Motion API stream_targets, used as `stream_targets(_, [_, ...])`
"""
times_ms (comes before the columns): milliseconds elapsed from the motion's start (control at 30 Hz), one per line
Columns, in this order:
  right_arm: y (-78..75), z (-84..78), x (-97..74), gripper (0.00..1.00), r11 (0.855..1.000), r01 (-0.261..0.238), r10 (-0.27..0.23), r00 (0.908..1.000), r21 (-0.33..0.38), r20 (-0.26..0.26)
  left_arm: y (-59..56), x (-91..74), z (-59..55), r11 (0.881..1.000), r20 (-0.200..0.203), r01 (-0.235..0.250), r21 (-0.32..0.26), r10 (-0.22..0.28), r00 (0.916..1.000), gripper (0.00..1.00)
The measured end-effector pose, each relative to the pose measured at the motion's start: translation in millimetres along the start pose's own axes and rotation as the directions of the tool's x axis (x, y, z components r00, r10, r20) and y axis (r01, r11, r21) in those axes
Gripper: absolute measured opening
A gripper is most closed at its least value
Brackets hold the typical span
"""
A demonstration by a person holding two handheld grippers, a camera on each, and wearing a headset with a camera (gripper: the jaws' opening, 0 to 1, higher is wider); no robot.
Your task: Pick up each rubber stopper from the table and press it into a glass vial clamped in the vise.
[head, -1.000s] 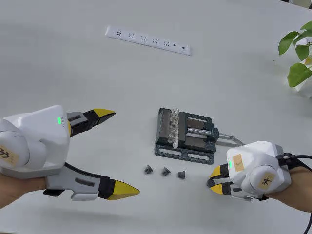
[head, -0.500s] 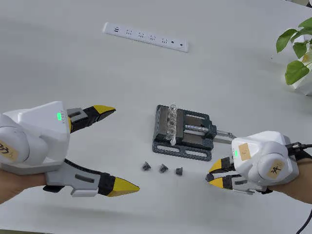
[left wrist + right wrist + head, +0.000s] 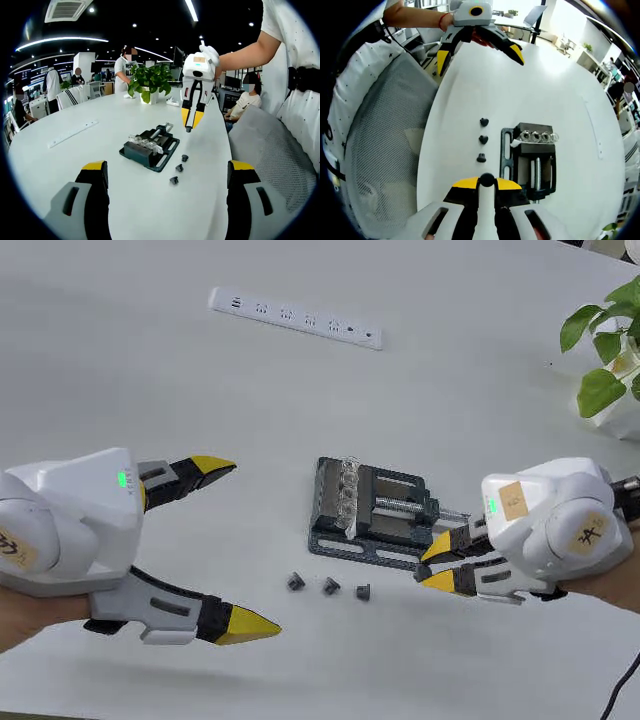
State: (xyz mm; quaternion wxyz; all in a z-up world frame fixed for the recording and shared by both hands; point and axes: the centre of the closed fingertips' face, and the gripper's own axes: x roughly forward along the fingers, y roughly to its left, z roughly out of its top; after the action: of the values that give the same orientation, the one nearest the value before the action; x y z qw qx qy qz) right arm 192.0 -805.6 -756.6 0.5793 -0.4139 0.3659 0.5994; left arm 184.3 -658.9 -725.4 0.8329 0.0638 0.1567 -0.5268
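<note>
One stopper (image 3: 486,180) in right gripper (image 3: 430,568), left gripper (image 3: 255,545) splayed

white power strip (image 3: 297,318), leafy potted plant (image 3: 600,390), people (image 3: 121,67) in background

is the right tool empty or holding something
Holding: the right tool is pinched shut on a small dark stopper at its tips.

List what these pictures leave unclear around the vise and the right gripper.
Glass vials, head view: too small and glary to tell whether any is stoppered.
Vise handle, head view: its end is hidden behind the right gripper.
Dark piece between the right jaws, right gripper view: mostly covered by the jaws, so unidentifiable.
</note>
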Motion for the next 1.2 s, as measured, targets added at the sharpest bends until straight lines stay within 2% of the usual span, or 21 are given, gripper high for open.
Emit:
stream_targets(267, [-30.7, 24.0, -14.9, 0.06, 1.000, 0.018, -0.018, 0.9996, -0.012, 0.022, 1.1, -0.6, -0.6, 1.000, 0.003, 0.002, 0.005, -0.002, 1.0000, 0.99])
stream_targets(467, [-63.0, 34.8, -13.1, 0.06, 0.999, 0.029, -0.029, 0.9987, -0.017, 0.042, 2.4, -1.2, -3.2, 1.000, 0.004, 0.001, 0.006, -0.001, 1.0000, 0.99])
stream_targets(533, [-66.9, 40.1, -13.7, 0.06, 0.999, 0.030, -0.029, 0.9986, -0.021, 0.044, 3.0, -1.6, -4.4, 1.000, 0.004, 0.000, 0.004, 0.000, 1.0000, 0.99])
stream_targets(633, [-78.3, 43.4, -11.2, 0.06, 0.999, 0.028, -0.027, 0.9989, -0.034, 0.038, 4.9, -2.1, -6.4, 1.000, 0.005, -0.005, 0.000, 0.005, 1.0000, 0.99])
stream_targets(867, [-93.3, 52.1, -3.3, 0.06, 0.997, 0.017, -0.016, 0.9998, -0.070, 0.015, 7.8, -1.6, -6.8, 1.000, 0.013, -0.012, -0.008, 0.012, 0.9998, 0.99])
stream_targets(1200, [-122.0, 56.1, 18.8, 0.06, 0.998, 0.016, -0.016, 0.9999, -0.067, 0.006, 11.7, 3.0, -5.8, 1.000, 0.023, -0.012, -0.017, 0.012, 0.9997, 0.99])
